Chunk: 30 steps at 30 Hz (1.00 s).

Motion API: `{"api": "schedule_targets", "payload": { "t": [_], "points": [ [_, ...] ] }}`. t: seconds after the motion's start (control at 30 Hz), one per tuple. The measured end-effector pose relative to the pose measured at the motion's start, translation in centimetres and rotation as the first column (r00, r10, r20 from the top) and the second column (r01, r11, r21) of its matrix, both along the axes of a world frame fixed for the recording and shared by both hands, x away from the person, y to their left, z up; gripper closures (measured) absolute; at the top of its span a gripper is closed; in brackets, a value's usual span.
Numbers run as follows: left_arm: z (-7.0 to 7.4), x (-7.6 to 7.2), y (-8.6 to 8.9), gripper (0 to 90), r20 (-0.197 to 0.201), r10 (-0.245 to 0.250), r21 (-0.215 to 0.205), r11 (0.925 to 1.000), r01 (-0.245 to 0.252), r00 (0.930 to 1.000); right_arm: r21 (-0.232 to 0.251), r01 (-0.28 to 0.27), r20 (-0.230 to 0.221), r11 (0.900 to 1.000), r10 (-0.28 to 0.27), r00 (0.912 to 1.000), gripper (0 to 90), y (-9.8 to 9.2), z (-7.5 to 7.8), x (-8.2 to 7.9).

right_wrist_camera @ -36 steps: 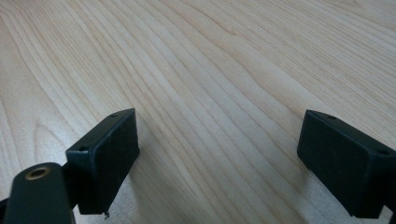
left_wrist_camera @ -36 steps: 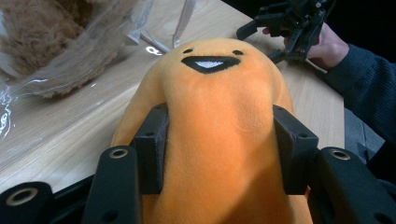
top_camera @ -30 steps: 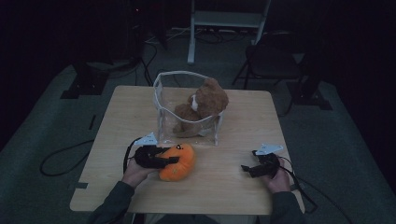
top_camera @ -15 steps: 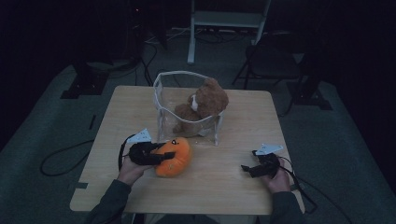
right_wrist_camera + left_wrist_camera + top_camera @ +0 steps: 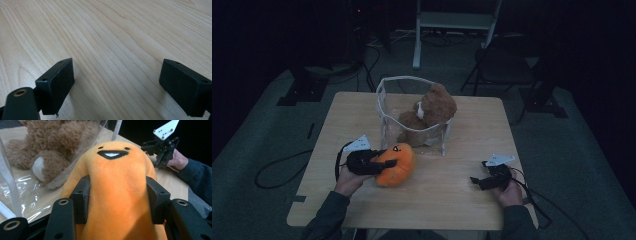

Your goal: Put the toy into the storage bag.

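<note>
L gripper (image 5: 117, 195) jaws are squeezing the orange plush (image 5: 117, 177) btwn the pads, holding it just in front of the clear bag (image 5: 412, 107) w/ the brown teddy (image 5: 427, 112) sitting inside. R gripper (image 5: 117, 82) jaws are standing wide, nothing btwn them, hovering close over the bare wooden table (image 5: 112, 32), well apart from the plush.

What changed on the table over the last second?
The left gripper, shut on the orange plush toy, carried it slightly up and toward the clear bag. The grip stayed the same, both pads pressed into the plush. The right gripper kept still on the table with its jaws open and empty, and the brown teddy bear stayed in the bag.
</note>
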<state>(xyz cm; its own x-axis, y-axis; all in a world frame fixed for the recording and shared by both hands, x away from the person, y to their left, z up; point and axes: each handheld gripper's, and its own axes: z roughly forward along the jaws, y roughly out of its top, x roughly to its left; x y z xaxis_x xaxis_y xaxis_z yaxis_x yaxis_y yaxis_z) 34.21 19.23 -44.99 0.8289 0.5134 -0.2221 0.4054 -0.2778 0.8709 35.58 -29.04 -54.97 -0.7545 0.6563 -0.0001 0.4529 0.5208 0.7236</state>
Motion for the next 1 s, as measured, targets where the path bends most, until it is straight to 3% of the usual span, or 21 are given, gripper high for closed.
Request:
{"api": "schedule_targets", "payload": {
  "t": [1.0],
  "points": [
    [2.0, -0.1, 1.3, 47.6, 0.045, 0.032, -0.017, 0.9994, -0.031, 0.9985, -0.001, 0.0, 0.0, 1.0, 0.0, 1.0, 11.9, 0.0, 0.0, 0.0]
  ]
}}
